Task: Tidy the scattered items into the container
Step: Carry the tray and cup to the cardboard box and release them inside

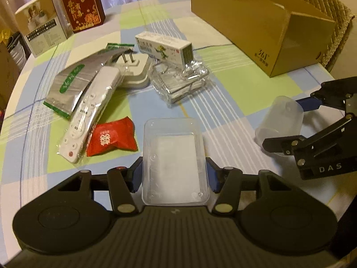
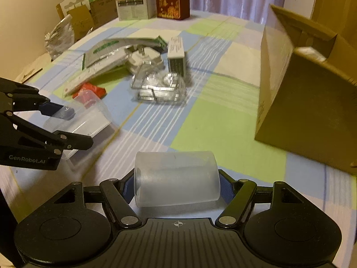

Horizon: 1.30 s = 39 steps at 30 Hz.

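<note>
Left gripper point(image 1: 174, 174) level over the tabletop point(image 1: 234, 82), jaws clamped on a clear rectangular plastic tray point(image 1: 174, 156). Right gripper point(image 2: 177, 186) alongside, jaws gripping a frosted plastic cup point(image 2: 176, 178) lying sideways. Cardboard box point(image 1: 256, 22) sits far right, beyond both.

There are two grippers: the left gripper point(image 1: 174, 176) and the right gripper point(image 2: 177, 186). One clear tub point(image 1: 175, 163). One frosted cup point(image 2: 176, 178). One red candy pack point(image 1: 111, 139). One white remote point(image 1: 89, 116). One white plug point(image 1: 133, 71). One medicine box point(image 1: 164, 48). One big brown box point(image 1: 256, 22). One silver pouch point(image 1: 73, 82). One clear plastic-wrapped bundle point(image 1: 180, 82). Two small boxes stand at the back: a white one point(image 1: 40, 29) and a red one point(image 1: 82, 6).
</note>
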Available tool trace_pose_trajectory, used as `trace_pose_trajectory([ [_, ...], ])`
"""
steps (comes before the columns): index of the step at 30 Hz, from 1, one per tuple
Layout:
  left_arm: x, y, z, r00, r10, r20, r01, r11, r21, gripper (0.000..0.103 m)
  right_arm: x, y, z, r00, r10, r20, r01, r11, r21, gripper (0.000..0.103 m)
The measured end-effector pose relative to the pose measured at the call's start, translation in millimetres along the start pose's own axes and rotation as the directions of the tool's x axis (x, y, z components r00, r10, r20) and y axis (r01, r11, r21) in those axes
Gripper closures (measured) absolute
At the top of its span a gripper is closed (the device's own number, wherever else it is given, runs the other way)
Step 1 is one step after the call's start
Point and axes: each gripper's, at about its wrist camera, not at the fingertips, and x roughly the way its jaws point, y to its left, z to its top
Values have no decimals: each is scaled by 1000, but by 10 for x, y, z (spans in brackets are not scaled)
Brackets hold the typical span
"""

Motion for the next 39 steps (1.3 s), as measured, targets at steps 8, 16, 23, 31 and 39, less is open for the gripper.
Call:
trace_pose_trajectory([
  [8,-290,-75,151,999,-21,45,19,999,30,52,-394,-20,104,995,-46,91,41,998,53,29],
  [16,-534,-357,622,987,-90,132,75,991,108,52,-960,-321,296,955,-184,232,151,977,151,29],
  [23,-595,-804,1395,957,-193,215,149,967,205,52,-1368,-875,467,905,-313,289,262,944,201,29],
  [31,-258,-1262,2081,931,-304,202,243,929,280,52,-1508,-1533,556,871,-388,301,311,910,276,29],
  [39,154,-1476,2340,938,-298,176,233,919,317,51,-1490,-1806,487,874,-387,293,301,906,297,29],
])
